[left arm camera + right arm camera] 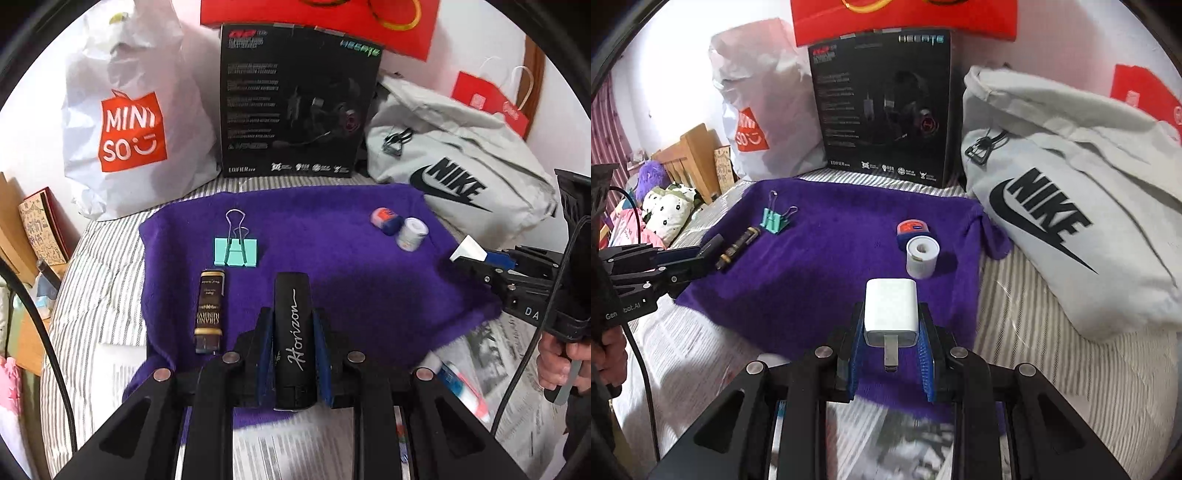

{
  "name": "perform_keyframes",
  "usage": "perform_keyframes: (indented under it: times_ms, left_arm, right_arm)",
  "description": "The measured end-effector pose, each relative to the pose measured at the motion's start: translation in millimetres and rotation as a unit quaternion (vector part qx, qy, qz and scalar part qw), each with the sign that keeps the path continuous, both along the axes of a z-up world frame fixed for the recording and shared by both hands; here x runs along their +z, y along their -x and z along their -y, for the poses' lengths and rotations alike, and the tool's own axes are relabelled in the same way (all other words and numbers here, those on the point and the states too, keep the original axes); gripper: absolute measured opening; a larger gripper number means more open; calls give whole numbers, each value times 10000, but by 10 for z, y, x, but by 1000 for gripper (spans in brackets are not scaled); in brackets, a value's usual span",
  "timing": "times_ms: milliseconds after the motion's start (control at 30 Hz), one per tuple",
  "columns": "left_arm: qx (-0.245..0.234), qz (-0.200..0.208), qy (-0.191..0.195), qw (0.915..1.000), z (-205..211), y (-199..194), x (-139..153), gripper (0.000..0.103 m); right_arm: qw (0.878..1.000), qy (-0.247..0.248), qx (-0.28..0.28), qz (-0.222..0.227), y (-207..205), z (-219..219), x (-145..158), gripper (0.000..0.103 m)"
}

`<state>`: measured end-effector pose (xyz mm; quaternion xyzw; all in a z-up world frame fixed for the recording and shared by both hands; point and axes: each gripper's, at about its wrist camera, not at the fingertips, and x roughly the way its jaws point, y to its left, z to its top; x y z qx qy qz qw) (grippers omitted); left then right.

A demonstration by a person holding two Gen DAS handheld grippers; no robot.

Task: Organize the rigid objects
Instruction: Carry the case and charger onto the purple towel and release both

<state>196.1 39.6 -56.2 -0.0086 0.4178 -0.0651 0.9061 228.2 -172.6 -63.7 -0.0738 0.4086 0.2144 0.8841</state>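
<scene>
Left gripper [293,332] clamping black case [294,339], purple cloth [332,258] on striped bed [1052,350]

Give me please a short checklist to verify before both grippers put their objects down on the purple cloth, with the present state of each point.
1. left gripper grips the black Horizon case between both pads: ok.
2. right gripper grips the white charger, prong toward the camera: ok.
3. Free area on the purple cloth ahead of both grippers: ok.
4. Already placed items lie clear of the path: teal binder clip, brown tube, blue-red jar, white roll: ok.
5. The two grippers are apart from each other: ok.
6. Cloth lies flat under the drop spots: cannot tell, its right edge is bunched.
</scene>
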Motion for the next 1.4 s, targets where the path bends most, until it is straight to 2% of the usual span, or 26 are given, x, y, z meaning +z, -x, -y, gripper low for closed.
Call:
perform_keyframes:
  times_ms: [167,300,600,867,1033,1200,1400]
  left_arm:
    - [87,-132,34,9999,-21,-250,-135,21]
    - [142,-260,95,9995,-72,-397,-269,21]
    - [119,-420,-157,9989,-56,-562,-471,21]
    - [26,-414,-290,9987,-27,-594,-480,21]
    - [27,-429,-176,9989,-49,-558,-469,25]
    - [178,-473,-110,9987,-99,-498,-434,25]
    - [192,-342,-116,9992,-107,-274,-251,25]
  right_arm:
    - [9995,135,-23,-276,-302,-118,-232,26]
    - [9991,222,40,-348,-369,-182,-352,26]
    - [9986,275,76,-455,-458,-225,-486,26]
    - [9985,252,218,-433,-469,-212,-496,27]
    - [9980,131,325,-530,-460,-201,-487,38]
    - [9978,205,309,-546,-413,-205,-466,40]
    - [9992,124,228,-310,-232,-103,-192,40]
